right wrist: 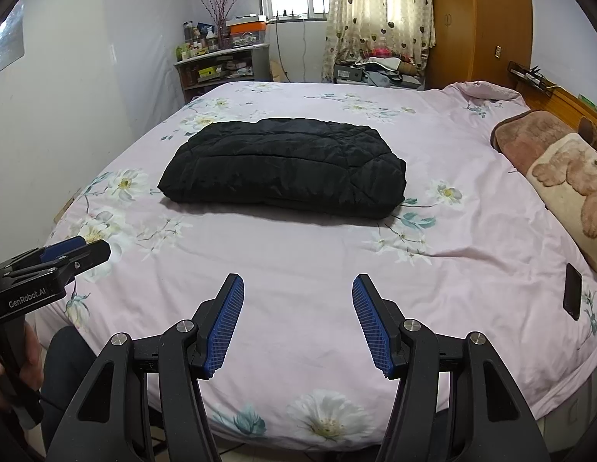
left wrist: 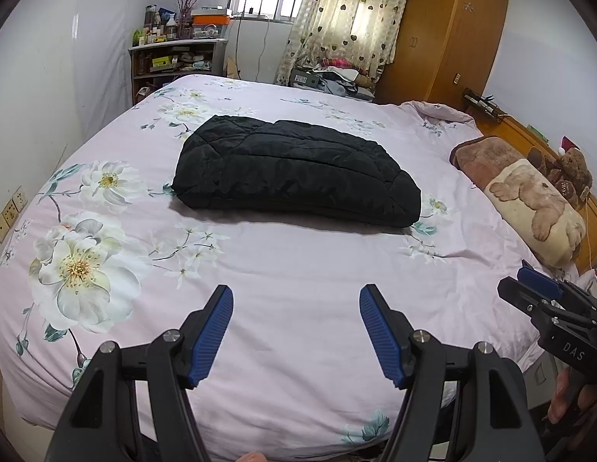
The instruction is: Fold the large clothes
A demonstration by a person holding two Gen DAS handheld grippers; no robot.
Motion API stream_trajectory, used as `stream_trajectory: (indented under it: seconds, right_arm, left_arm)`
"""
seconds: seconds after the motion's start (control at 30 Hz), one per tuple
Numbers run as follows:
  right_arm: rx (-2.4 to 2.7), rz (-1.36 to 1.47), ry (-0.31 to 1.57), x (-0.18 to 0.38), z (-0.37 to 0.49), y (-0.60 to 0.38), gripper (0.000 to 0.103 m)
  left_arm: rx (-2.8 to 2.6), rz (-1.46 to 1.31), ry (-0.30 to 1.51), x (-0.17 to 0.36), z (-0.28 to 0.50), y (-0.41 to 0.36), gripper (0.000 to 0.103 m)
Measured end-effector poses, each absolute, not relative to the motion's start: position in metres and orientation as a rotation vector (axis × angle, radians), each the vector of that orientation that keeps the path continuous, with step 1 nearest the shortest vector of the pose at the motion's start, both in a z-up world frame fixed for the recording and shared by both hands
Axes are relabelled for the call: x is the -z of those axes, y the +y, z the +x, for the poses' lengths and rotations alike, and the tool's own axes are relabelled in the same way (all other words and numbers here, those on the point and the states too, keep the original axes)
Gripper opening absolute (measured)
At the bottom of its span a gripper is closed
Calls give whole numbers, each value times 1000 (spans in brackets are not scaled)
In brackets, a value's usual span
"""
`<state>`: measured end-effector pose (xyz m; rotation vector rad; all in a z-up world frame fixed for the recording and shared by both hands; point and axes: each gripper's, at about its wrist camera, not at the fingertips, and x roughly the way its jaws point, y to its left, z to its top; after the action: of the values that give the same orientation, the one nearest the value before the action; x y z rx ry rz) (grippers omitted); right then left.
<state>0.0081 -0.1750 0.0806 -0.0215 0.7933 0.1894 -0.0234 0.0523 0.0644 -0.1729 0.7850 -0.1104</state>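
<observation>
A black quilted jacket [left wrist: 294, 171] lies folded into a thick rectangle on the middle of the pink floral bed [left wrist: 298, 269]; it also shows in the right wrist view [right wrist: 286, 167]. My left gripper [left wrist: 296, 296] is open and empty, above the near part of the bed, well short of the jacket. My right gripper [right wrist: 298, 285] is open and empty too, at about the same distance. Each gripper shows in the other's view, the right one [left wrist: 537, 288] at the right edge, the left one [right wrist: 75, 252] at the left edge.
A brown bear-print pillow [left wrist: 529, 200] lies at the bed's right side by the wooden headboard [left wrist: 529, 134]. A dark phone [right wrist: 572, 296] lies on the bed near the right edge. A cluttered shelf [left wrist: 175, 61], a clothes pile [left wrist: 336, 77] and a wardrobe [left wrist: 444, 30] stand beyond the bed.
</observation>
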Motion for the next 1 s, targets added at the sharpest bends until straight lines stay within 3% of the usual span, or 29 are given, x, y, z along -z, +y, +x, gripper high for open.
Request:
stream_trajectory:
  seconds: [1.0]
  right_arm:
    - [-189, -22, 801, -80, 10, -177, 59]
  left_arm:
    - [108, -176, 781, -68, -24, 47, 74]
